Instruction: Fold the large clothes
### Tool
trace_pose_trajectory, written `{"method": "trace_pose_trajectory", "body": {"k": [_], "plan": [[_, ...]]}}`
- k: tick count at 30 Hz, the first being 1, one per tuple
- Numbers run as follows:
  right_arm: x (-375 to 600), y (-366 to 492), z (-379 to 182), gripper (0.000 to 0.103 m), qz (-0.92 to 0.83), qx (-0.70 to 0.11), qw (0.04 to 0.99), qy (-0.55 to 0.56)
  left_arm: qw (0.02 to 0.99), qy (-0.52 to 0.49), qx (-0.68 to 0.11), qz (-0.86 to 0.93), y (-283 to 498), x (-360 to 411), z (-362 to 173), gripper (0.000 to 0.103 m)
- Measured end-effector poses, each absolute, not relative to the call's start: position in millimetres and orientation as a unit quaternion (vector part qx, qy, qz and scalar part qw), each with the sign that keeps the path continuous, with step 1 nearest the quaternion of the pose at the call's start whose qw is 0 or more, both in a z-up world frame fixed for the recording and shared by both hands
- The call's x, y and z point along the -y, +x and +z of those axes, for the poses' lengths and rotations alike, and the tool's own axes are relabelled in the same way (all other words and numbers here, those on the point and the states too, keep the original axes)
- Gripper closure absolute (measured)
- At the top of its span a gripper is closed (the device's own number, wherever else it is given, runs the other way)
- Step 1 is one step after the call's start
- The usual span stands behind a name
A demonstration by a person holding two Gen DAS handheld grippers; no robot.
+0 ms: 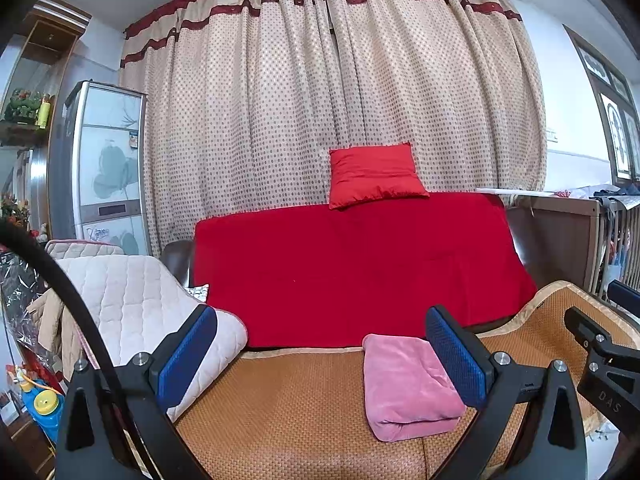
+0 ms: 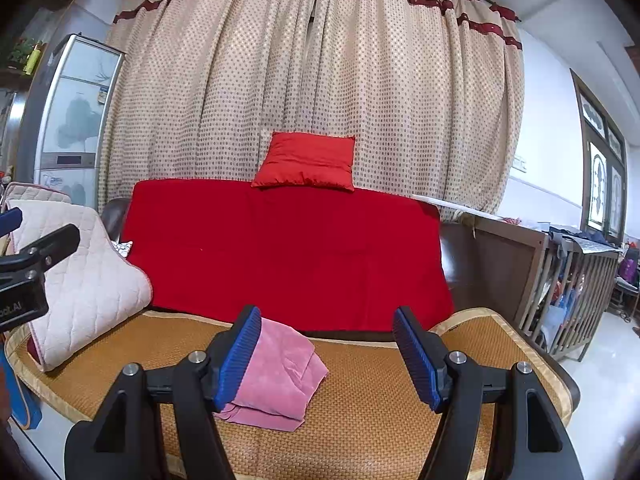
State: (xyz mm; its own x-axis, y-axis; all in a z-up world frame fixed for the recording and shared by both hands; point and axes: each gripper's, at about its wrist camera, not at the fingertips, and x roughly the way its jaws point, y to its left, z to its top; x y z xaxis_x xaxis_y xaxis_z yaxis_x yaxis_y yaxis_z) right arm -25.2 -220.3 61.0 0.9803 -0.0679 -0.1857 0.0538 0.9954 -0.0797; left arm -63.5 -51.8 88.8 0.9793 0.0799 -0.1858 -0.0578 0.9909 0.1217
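Observation:
A pink garment lies folded into a small thick bundle on the woven orange mat that covers the sofa seat. In the left wrist view my left gripper hovers above the mat, open, with the bundle just inside its right finger and nothing pressed. The right wrist view shows the same pink garment beside the left finger of my right gripper, which stands open and empty. The right gripper's black body also shows at the left view's right edge.
A red blanket drapes the sofa back, with a red cushion on top. A quilted beige pad lies over the left armrest. A wooden crib stands to the right, a tall white appliance to the left, and a dotted curtain behind.

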Motion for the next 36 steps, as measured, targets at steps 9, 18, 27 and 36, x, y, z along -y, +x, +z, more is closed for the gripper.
{"method": "trace_pose_trajectory", "body": {"k": [9,18,27,36], "plan": [[217.1,-30.8,64.5,0.031,-0.026,-0.096,0.994,-0.04,0.993,0.062,-0.091,0.035,-67.2,51.7,93.1,0.0],[217.4,-30.9,65.0,0.031,-0.026,-0.099,0.994,-0.039,0.993,0.07,-0.094,0.031,-69.5,53.0,93.9,0.0],[217.7,-27.9,64.3,0.031,-0.027,-0.104,0.993,-0.039,0.992,0.071,-0.099,0.03,-69.2,50.9,91.2,0.0],[218.1,-25.6,64.0,0.031,-0.025,-0.112,0.993,-0.037,0.991,0.074,-0.105,0.027,-68.9,50.0,89.1,0.0]]}}
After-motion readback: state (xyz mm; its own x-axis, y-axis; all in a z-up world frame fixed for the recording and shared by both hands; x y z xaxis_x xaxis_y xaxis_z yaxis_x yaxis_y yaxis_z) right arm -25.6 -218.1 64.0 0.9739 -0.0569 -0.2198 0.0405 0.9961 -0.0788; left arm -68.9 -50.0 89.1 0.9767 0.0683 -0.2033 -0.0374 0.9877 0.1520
